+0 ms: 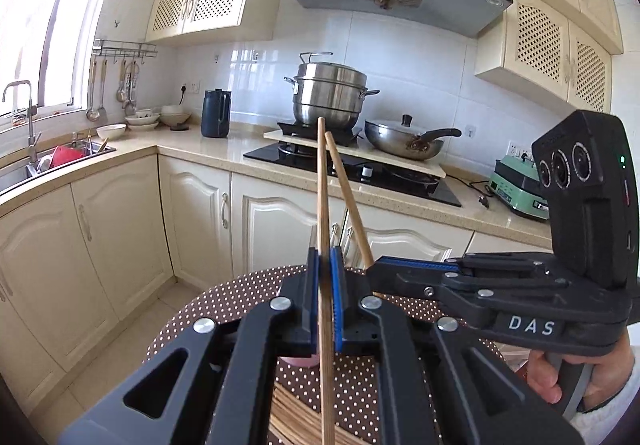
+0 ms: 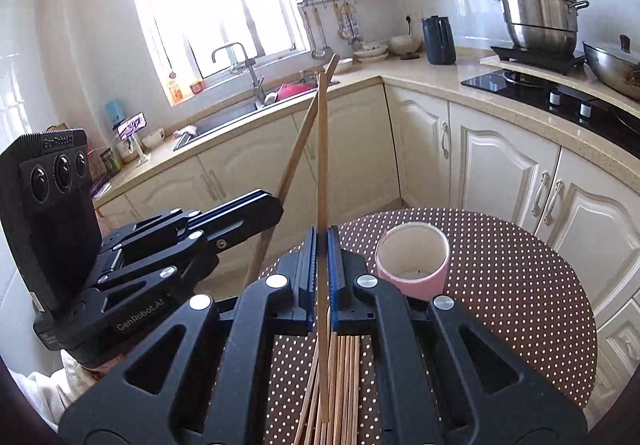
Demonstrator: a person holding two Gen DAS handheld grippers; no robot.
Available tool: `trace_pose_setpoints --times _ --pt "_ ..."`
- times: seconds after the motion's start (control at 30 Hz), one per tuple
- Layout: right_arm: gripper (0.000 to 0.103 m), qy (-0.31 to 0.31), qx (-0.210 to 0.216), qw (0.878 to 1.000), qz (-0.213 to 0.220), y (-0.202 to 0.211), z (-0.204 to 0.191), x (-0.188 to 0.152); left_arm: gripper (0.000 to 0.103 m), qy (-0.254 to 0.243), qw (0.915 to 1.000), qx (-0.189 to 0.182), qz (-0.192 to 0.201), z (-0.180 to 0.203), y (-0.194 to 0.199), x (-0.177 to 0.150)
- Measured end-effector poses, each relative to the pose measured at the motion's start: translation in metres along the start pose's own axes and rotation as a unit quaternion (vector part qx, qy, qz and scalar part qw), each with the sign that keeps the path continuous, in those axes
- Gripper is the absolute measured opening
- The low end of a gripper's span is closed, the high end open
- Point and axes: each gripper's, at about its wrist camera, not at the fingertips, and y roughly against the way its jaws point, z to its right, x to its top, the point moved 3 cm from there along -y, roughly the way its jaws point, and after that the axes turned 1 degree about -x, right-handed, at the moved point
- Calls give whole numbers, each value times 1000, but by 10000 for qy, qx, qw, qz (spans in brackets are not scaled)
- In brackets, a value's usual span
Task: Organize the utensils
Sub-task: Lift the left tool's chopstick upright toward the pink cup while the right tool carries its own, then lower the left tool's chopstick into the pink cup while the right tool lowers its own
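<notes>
Polka-dot tabletop [image 2: 520,285] below: my left gripper [image 1: 324,265] and right gripper [image 2: 320,245] each clamp one chopstick [image 1: 322,181] [image 2: 322,149], long axes upright; pink cup [image 2: 412,265] sits just right of right fingers.

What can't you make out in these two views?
- Chopstick pile: both views, mostly behind gripper bodies and cut by the bottom edge; no count.
- Pink cup: left view, only a sliver under the left gripper.
- Sink contents: too small.
</notes>
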Motion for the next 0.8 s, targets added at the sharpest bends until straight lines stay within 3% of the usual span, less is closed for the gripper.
trace_pose_setpoints --times 0.5,0.8 --pt "6 -277 -141 9964 790 -9 39 36 6 12 9994 -110 316 -4 -54 38" --pt "6 -353 -344 9924 1124 -17 58 46 6 277 9988 -45 406 -19 -87 42"
